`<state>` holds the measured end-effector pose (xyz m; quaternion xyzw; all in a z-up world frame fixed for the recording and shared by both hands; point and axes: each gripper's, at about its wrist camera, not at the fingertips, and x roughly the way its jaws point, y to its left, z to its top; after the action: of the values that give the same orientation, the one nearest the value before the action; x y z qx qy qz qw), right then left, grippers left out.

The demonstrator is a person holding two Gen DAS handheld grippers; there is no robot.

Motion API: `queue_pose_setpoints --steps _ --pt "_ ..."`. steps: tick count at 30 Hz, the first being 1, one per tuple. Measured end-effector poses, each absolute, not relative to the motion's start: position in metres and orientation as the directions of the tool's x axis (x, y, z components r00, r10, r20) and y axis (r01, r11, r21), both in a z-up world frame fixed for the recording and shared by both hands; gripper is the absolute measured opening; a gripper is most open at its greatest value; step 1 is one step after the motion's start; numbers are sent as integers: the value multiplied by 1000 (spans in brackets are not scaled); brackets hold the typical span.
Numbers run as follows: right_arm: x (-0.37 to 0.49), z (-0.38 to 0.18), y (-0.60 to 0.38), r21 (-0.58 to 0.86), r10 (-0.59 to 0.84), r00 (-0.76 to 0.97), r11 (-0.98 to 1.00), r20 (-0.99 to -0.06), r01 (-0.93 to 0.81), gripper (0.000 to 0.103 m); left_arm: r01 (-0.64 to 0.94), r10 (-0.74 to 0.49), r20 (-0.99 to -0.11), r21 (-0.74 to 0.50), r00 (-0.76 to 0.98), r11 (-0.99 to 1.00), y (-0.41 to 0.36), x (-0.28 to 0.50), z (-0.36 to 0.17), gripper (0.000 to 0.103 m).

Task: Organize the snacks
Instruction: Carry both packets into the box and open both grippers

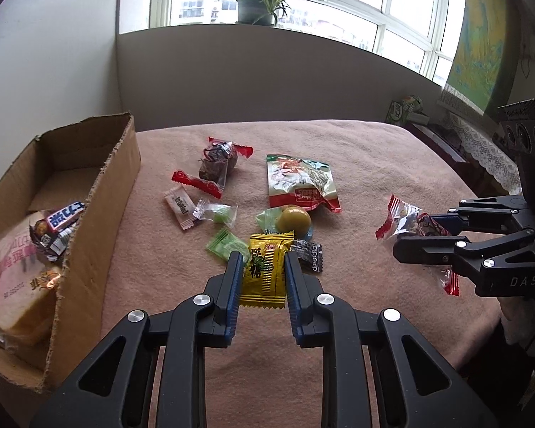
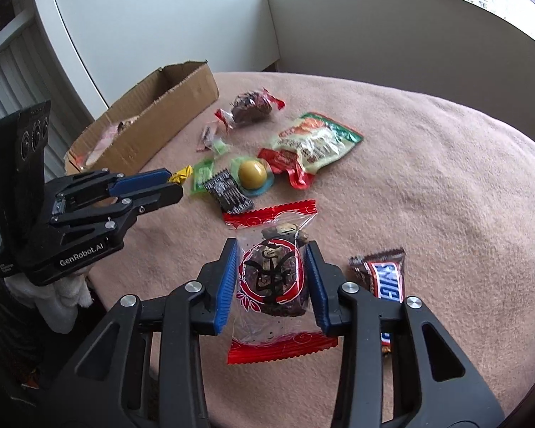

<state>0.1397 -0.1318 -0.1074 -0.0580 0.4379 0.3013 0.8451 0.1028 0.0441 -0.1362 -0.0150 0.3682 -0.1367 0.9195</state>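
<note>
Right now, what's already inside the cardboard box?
In the cardboard box, the left wrist view shows a bagged slice of bread with a Snickers bar and an orange-printed wrapper on top. The near wall hides anything lower; the far end looks bare.

The tabletop (image 2: 428, 185) wears a matt, fuzzy pink cloth. Left of the left hand-held gripper (image 1: 262, 271), the box (image 1: 100, 192) is rough brown corrugated cardboard with torn edges. That hand-held gripper's fingers (image 1: 232, 285) are matt black plastic with ribbed blue pads and shiny metal pins; the yellow candy wrapper (image 1: 265, 271) between them is glossy foil. The right hand-held gripper (image 2: 271, 285) clasps a date snack (image 2: 271, 278) in clear, crinkly, shiny film.
</note>
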Motion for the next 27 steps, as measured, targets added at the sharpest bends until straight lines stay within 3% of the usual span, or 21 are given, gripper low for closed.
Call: queue_pose_setpoints --steps 13,27 --pt "174 -38 -38 196 599 470 728 -648 -657 38 47 -167 -521 -235 837 971 119 92 -92 21" --pt "188 -65 61 252 656 338 635 -674 -730 38 -218 77 -493 -234 866 948 194 79 -91 21"
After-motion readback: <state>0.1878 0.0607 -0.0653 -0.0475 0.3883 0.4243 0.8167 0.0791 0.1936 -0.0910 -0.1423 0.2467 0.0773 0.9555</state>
